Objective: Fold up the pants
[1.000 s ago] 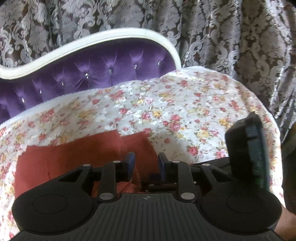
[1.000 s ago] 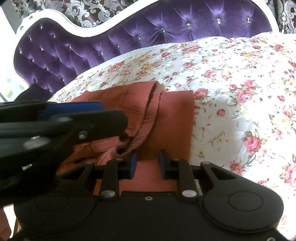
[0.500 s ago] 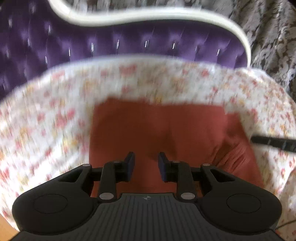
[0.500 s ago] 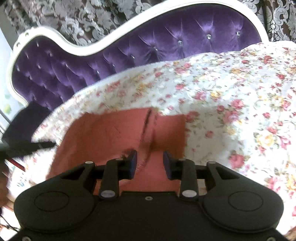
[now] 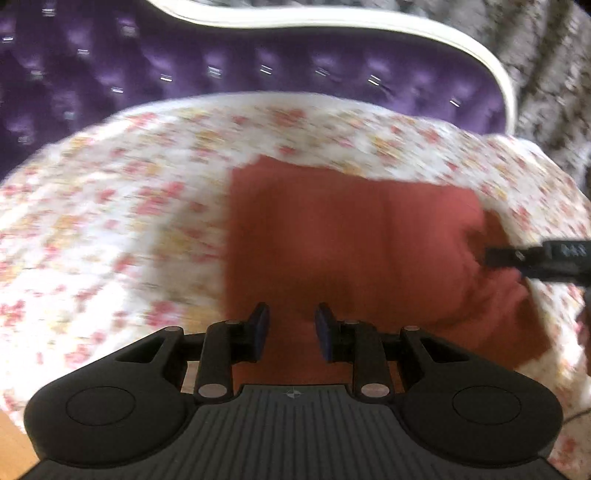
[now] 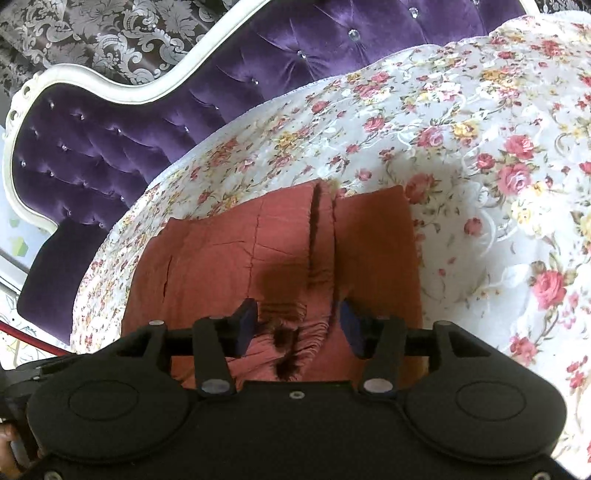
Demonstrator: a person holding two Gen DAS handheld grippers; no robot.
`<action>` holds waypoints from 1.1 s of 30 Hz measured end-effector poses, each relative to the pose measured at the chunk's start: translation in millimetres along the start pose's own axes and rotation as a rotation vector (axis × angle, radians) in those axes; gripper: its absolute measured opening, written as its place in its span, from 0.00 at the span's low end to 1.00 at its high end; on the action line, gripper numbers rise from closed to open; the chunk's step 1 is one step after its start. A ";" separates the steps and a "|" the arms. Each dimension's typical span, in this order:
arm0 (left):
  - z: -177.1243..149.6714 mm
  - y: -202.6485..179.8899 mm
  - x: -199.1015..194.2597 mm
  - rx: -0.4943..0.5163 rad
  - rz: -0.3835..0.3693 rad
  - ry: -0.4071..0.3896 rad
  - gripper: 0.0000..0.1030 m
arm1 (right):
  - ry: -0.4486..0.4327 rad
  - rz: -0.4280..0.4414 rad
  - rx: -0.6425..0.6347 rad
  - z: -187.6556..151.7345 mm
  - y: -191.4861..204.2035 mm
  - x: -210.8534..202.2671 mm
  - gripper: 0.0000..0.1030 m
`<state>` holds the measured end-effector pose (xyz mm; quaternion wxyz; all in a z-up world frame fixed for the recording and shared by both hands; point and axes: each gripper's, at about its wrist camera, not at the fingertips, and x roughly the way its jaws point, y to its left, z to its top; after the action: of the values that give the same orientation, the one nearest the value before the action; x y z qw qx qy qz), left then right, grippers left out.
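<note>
Far left, my right camera: I see a bed headboard [image 6: 122,122], purple and buttoned, with a white curved frame, standing against a patterned curtain [image 6: 92,33].
Bedspread: a white flowered bedspread [image 6: 498,122] covers the bed in both of my views; my left camera shows it blurred [image 5: 110,229].
Pants: the rust-red pants [image 6: 236,254] lie folded flat on the bedspread, near the edge closest to me. In my right camera a gathered band runs up the cloth right of middle, with a dark seam line beside it. In my left camera they read as a plain, smooth red block [image 5: 351,236], right of centre.
Left gripper: my left gripper [image 5: 290,326] points down over the near edge of the pants. Its jaws stand narrow with a clear gap. I see red cloth behind the gap, but nothing is pinched between the blue pads [image 5: 260,325].
Right gripper: my right gripper [image 6: 297,326] hangs over the bunched waistband. Its jaws have just been opening and now stand wide. The crumpled cloth lies in the gap, and neither pad [image 6: 245,321] presses on it.
Far right, my left camera: the dark tip of my right gripper [image 5: 535,258] reaches in from the right edge, over the right end of the pants. I cannot tell whether it touches the cloth.
Lower left corner, my right camera: part of a hand [image 6: 9,446] shows beside the gripper body.
</note>
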<state>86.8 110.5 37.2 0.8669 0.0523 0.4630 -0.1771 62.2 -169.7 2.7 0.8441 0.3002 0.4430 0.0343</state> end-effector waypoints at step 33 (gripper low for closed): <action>-4.9 -37.7 10.2 0.190 0.026 0.005 0.26 | -0.024 -0.203 -0.188 -20.6 19.4 -40.9 0.18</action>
<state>74.6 74.0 28.8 0.8591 0.1407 0.4456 -0.2090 25.7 -157.3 34.1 0.8729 0.1735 0.4558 -0.0136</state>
